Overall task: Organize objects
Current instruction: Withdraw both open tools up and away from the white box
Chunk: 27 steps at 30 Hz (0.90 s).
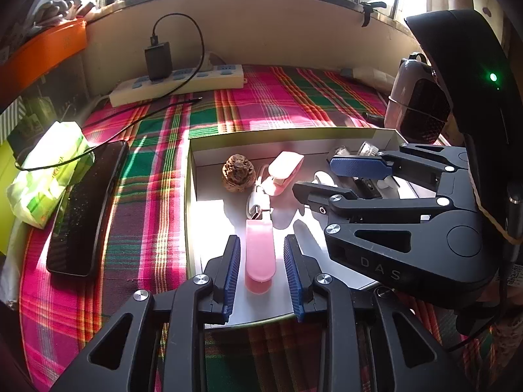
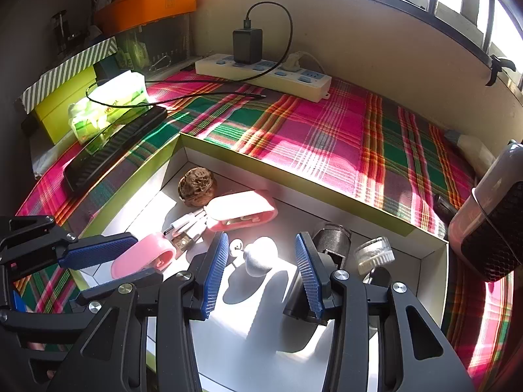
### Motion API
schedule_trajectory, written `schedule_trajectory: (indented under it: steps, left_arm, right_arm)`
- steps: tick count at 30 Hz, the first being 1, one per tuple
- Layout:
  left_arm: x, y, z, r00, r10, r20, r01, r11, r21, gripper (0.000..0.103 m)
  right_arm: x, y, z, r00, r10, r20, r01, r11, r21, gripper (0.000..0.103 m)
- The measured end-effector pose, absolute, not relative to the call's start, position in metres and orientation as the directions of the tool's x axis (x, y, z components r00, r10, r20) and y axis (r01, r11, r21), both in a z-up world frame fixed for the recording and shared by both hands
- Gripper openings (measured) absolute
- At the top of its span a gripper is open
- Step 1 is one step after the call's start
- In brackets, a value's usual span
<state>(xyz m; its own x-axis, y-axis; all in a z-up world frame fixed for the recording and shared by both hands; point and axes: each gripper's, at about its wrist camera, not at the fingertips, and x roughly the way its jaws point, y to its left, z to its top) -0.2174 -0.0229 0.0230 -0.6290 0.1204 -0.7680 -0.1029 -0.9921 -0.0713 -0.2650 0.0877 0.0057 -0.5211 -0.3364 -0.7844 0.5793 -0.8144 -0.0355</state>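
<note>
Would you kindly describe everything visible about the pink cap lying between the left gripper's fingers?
The pink cap is a translucent, rounded, elongated piece that looks like plastic, with a darker pink open end facing the camera. It lies flat on the white floor of the box, near its front edge, in bright sunlight. The left hand-held gripper straddles it with jaws open, its blue pads clear of the cap's sides. Its far end nearly meets a white connector.
</note>
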Motion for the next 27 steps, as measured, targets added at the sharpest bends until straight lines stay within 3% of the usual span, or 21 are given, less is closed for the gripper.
schedule_trajectory:
  steps: [27]
  left_arm:
    - [-0.181, -0.032, 0.043, -0.666, 0.125, -0.735, -0.080, -0.992, -0.096, 0.029]
  right_arm:
    - [-0.227, 0.108, 0.026, -0.574, -0.354, -0.738, 0.508, -0.861, 0.017, 0.045]
